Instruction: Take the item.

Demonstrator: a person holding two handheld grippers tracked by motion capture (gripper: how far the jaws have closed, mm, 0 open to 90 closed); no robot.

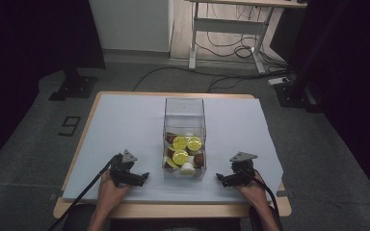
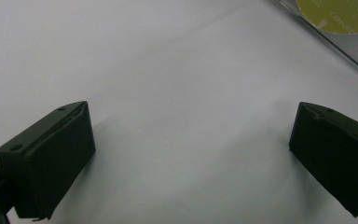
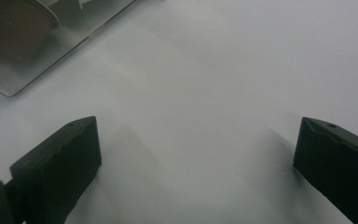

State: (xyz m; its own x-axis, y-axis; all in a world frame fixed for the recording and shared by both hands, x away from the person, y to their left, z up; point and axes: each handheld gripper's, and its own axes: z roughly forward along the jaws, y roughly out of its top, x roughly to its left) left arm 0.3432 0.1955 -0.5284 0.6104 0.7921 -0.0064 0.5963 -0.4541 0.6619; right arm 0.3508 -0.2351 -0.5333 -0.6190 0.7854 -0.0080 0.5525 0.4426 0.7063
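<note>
We see clear box (image 1: 184,139) of capsules (image 1: 180,143) sitting between left gripper (image 1: 143,177) and right gripper (image 1: 220,179), untouched; both jaws wide apart.

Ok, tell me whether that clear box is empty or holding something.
Holding something. The clear box stands upright with yellow-lidded capsules and brown ones piled in its lower part.

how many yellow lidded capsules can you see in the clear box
3 yellow-lidded capsules in the clear box: one at the back left, one at the back right, one nearer the front. Brown and white ones lie around them; more may be hidden beneath.
</note>
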